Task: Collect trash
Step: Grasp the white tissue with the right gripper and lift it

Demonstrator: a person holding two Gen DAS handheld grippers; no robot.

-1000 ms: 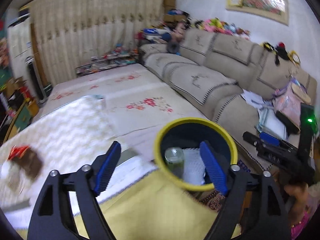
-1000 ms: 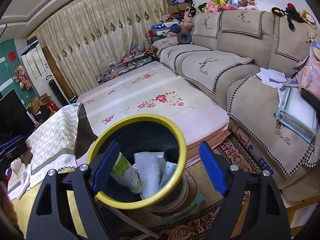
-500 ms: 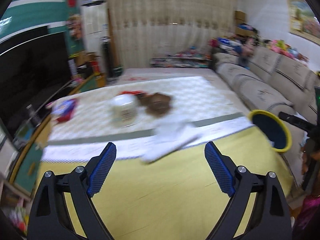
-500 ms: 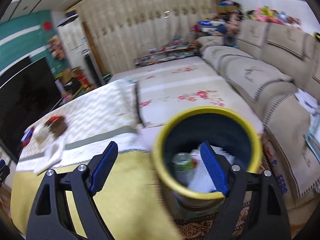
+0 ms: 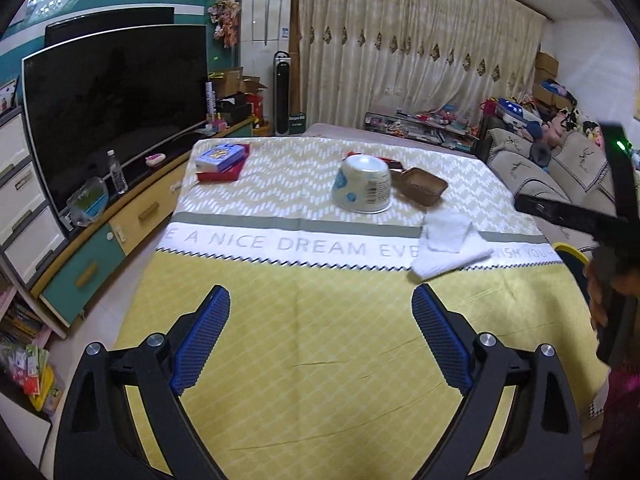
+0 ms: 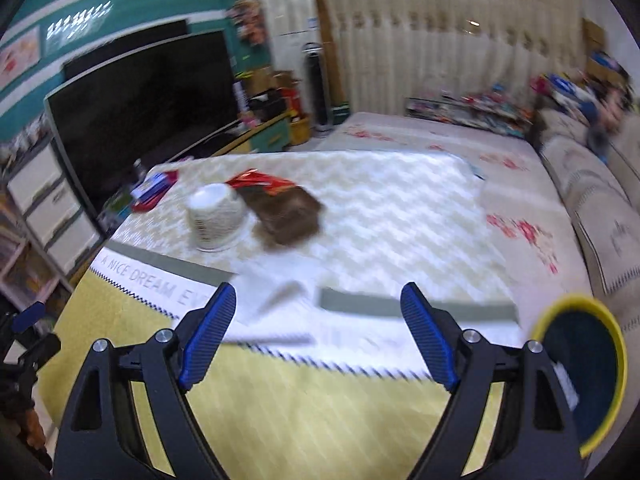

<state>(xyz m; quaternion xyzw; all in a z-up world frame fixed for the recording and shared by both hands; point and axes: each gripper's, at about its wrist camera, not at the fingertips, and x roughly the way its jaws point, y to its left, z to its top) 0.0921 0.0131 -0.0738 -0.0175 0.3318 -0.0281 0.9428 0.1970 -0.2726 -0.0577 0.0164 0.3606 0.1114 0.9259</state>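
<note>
Two sets of jaws apart, empty, white crumpled tissue, upturned cup, seemingly paper

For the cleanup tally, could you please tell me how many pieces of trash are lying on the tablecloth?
3: an upturned paper bowl mid-table, a brown tray touching its right, a white tissue nearer. A red wrapper behind may add one.

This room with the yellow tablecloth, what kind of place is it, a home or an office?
Most likely a home living room: a big television on a low cabinet, a cushioned sofa piled with soft toys, and long drawn curtains behind a cloth-covered table.
</note>
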